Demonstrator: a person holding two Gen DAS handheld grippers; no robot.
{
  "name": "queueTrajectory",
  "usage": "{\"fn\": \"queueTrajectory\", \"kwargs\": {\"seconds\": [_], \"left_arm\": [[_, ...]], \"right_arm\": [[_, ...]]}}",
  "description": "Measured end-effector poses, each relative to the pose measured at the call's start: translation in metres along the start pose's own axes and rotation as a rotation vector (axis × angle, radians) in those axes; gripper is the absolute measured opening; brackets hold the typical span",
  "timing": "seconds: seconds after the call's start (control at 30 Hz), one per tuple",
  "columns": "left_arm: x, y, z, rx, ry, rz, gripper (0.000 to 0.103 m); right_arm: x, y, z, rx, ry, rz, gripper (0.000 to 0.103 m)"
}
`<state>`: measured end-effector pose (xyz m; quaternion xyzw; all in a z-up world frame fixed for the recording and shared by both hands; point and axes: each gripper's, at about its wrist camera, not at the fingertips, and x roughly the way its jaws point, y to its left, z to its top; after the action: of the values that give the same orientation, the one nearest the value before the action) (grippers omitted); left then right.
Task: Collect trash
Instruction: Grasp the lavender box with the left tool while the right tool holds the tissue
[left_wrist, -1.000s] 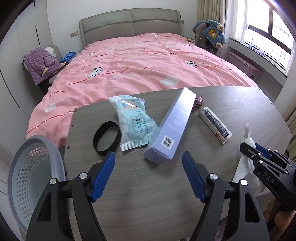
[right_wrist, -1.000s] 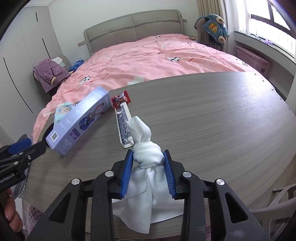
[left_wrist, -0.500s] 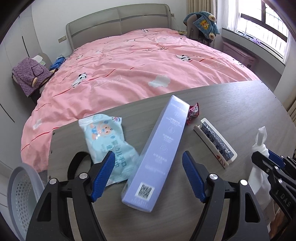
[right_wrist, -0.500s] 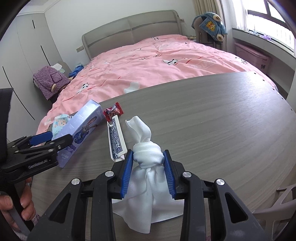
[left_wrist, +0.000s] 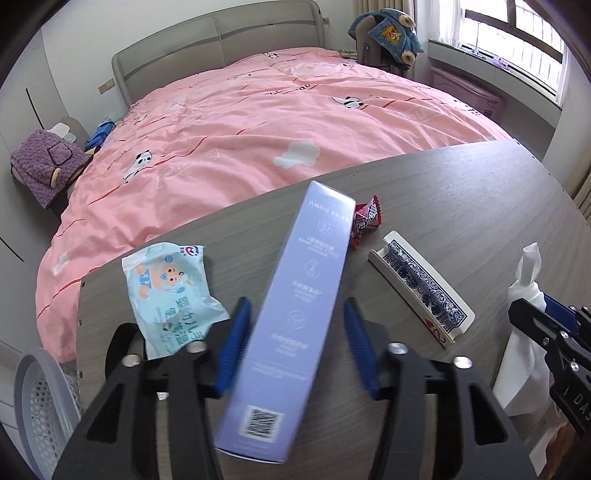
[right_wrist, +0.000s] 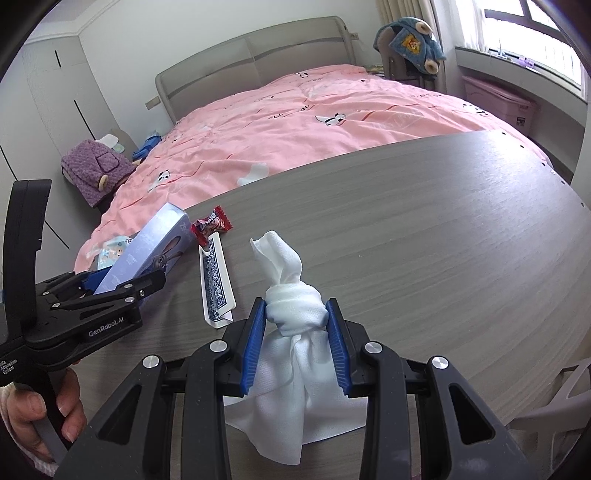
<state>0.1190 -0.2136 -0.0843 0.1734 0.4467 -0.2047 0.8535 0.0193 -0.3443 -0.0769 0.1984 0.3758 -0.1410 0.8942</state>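
The left gripper (left_wrist: 295, 347), jaws just closing, straddles the long lavender cardboard box (left_wrist: 295, 314) without clear contact; the right gripper (right_wrist: 295, 339) clamps a knotted white cloth (right_wrist: 295, 314).

You're in a home bedroom: double bed (left_wrist: 280, 122) with pink panda duvet and padded grey headboard (left_wrist: 221, 40), wardrobe doors (right_wrist: 48, 92), window (left_wrist: 517, 40), grey wood-grain worktop (right_wrist: 424, 229) at the bed's foot.

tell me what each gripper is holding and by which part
The right gripper is shut on the white cloth, at its knot. The left gripper has just been closing around the near end of the purple box; its pads do not clearly press it yet.
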Motion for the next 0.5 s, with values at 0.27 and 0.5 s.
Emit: {"fn": "queueTrajectory", "kwargs": {"seconds": [0.27,0.5], "left_arm": [[-0.008,0.005,-0.001,-0.031,-0.010,-0.024,0.033],[-0.030,0.009,-0.008,-0.055,-0.037,-0.042,0.033]], "right_arm": [[0.001,0.000,0.000,0.001,-0.001,0.003,0.033],[-0.005,0.006,0.000,-0.013,-0.010,0.008,0.033]]}}
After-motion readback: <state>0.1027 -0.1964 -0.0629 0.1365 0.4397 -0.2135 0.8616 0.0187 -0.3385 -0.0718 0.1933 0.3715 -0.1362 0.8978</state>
